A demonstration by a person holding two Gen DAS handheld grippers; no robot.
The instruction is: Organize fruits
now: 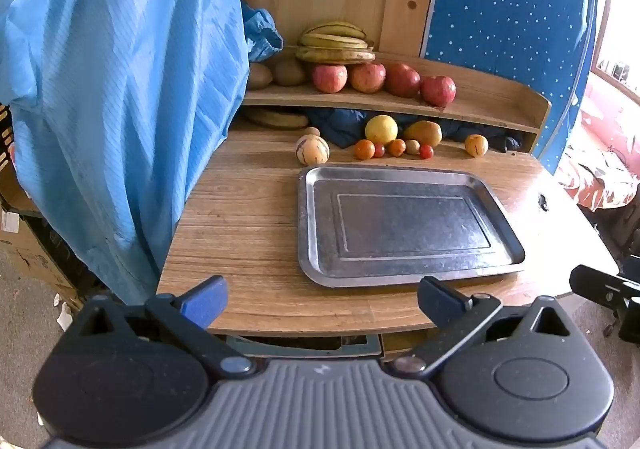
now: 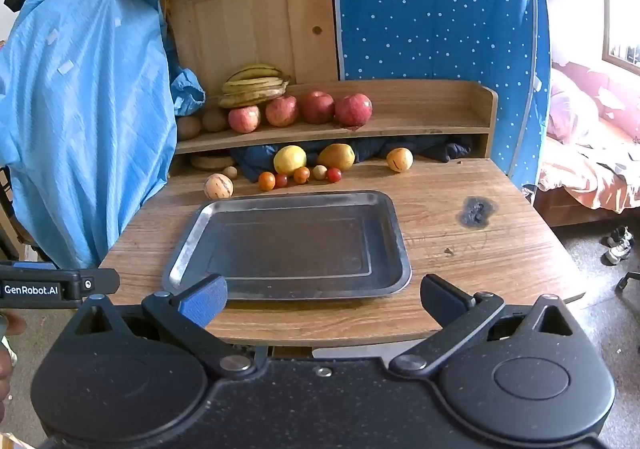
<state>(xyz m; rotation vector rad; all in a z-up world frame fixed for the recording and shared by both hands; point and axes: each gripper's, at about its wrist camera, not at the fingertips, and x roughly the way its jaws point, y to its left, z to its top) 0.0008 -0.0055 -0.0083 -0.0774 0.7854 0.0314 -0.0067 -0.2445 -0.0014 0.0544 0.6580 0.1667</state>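
Observation:
A bare metal tray (image 1: 316, 233) (image 2: 188, 245) lies on the wooden desk. Behind it sit loose fruits: a striped pale melon (image 1: 312, 149) (image 2: 218, 186), a yellow round fruit (image 1: 381, 129) (image 2: 289, 159), a mango (image 1: 424, 133) (image 2: 336, 156), another striped fruit (image 1: 476, 145) (image 2: 399, 159) and several small tomatoes (image 1: 365, 149) (image 2: 267, 181). On the shelf above rest red apples (image 1: 366, 77) (image 2: 318, 107), bananas (image 1: 335, 44) (image 2: 254, 85) and kiwis (image 1: 289, 71) (image 2: 215, 119). My left gripper (image 1: 322, 299) and right gripper (image 2: 323, 299) hover over the desk's near edge, both open with nothing between the fingers.
A blue garment (image 1: 120, 89) (image 2: 80, 109) hangs at the desk's left side. A dark burn mark (image 2: 476, 212) marks the desk's right part. A bed (image 2: 592, 161) stands to the right. The other gripper (image 2: 60, 287) (image 1: 604, 287) shows at each view's edge.

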